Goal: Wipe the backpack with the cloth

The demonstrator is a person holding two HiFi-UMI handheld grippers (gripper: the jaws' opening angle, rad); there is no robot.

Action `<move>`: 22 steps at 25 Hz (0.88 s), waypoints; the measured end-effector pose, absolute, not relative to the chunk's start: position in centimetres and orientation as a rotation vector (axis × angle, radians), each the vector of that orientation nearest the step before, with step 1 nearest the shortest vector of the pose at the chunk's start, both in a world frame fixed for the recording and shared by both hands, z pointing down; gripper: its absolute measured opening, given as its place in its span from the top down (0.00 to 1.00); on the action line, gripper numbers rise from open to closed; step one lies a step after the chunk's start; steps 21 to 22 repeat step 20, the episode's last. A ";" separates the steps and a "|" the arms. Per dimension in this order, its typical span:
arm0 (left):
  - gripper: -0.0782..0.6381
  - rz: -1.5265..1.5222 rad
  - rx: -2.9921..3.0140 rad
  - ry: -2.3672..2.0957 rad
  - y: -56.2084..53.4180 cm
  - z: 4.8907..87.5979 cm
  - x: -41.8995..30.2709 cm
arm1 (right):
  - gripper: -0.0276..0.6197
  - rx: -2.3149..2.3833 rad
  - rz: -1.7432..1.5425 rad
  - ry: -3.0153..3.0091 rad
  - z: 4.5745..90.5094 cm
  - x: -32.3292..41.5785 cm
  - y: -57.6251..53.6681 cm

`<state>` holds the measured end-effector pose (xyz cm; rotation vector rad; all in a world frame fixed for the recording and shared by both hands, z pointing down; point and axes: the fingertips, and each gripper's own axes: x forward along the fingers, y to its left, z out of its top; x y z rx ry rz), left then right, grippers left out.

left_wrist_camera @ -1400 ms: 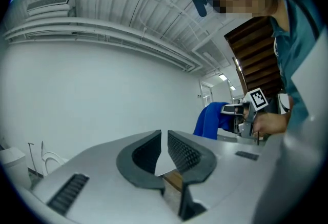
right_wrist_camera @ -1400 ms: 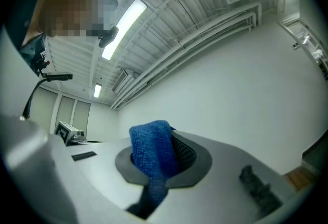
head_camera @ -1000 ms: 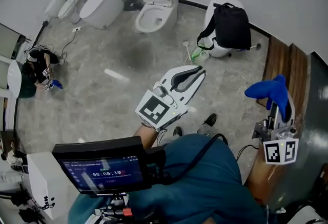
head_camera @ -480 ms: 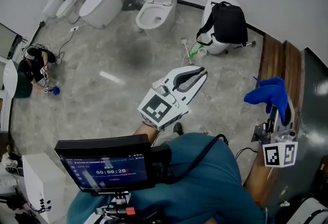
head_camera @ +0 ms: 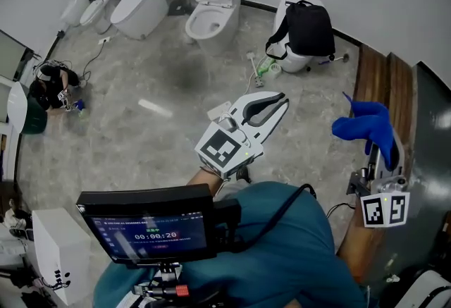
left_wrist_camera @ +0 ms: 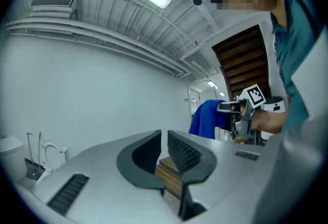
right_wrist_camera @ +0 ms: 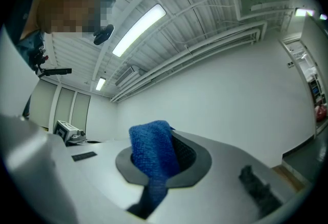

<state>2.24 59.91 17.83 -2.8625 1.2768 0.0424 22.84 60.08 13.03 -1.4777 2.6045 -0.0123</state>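
The black backpack (head_camera: 308,28) leans upright against a white fixture (head_camera: 299,63) at the far side of the floor. My left gripper (head_camera: 273,103) hovers in mid-air, pointing toward it from well short. Its jaws stand nearly together with nothing between them (left_wrist_camera: 164,137). At the right, my right gripper (head_camera: 384,148) is raised and shut on a blue cloth (head_camera: 363,127), which bunches above the jaws. The cloth (right_wrist_camera: 151,156) fills the jaws and hangs down in the right gripper view. From the left gripper view the cloth (left_wrist_camera: 206,118) shows beyond the jaws.
Two white toilets (head_camera: 211,7) (head_camera: 137,7) stand along the far wall. A green bottle (head_camera: 266,67) lies beside the backpack's fixture. Wooden steps (head_camera: 380,81) rise at the right. A person (head_camera: 49,84) crouches at the far left. A monitor (head_camera: 151,232) sits below me.
The backpack has drifted slightly up and left in the head view as the view shifted. The right gripper with the cloth rose a little. Both grippers keep their states.
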 end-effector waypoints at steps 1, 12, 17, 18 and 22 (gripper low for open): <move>0.83 0.037 -2.863 1.275 60.1 17.9 2.5 | 0.93 -1.477 -0.015 2.604 13.0 23.0 60.2; 0.83 0.042 -2.857 1.290 59.4 17.4 2.7 | 0.93 -1.469 -0.025 2.616 12.6 23.3 59.5; 0.83 0.036 -2.851 1.301 59.3 17.4 2.6 | 0.93 -1.463 -0.025 2.620 12.6 23.3 59.4; 0.83 0.038 -2.850 1.302 59.3 17.4 2.6 | 0.93 -1.464 -0.026 2.621 12.7 23.3 59.4; 0.83 0.045 -2.848 1.303 59.4 17.5 2.6 | 0.93 -1.466 -0.027 2.622 12.8 23.3 59.5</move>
